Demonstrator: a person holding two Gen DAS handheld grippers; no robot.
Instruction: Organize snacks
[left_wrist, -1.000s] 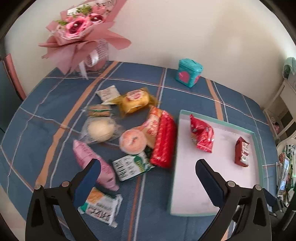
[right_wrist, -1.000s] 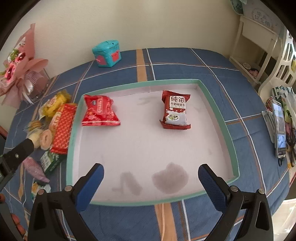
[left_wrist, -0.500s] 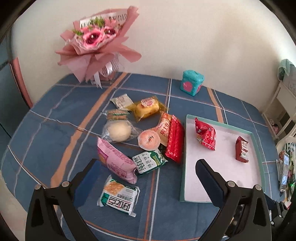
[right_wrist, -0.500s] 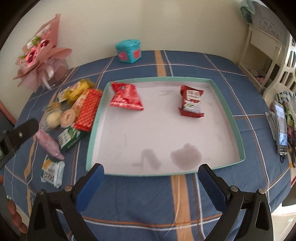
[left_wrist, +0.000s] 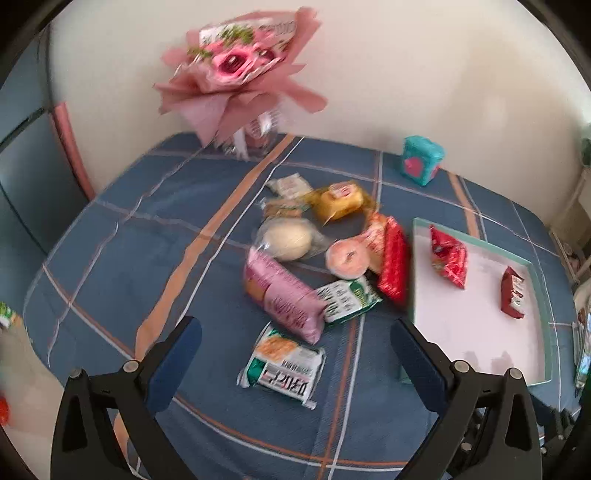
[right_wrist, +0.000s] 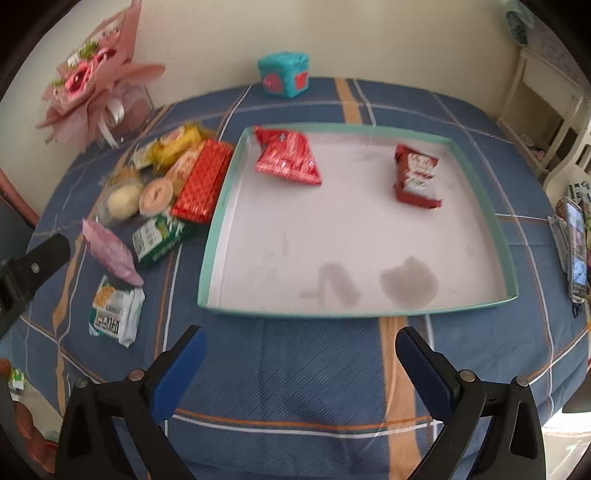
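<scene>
Two red snack packets (right_wrist: 286, 158) and (right_wrist: 417, 175) lie well apart in the teal-rimmed tray (right_wrist: 216, 221); roughly ten more, the blur hindering an exact count, remain heaped on the surface (right_wrist: 295, 369) just left of it. Left gripper (left_wrist: 295, 354) and right gripper (right_wrist: 297, 363) hover empty, jaws spread, so sorting appears barely begun.
</scene>
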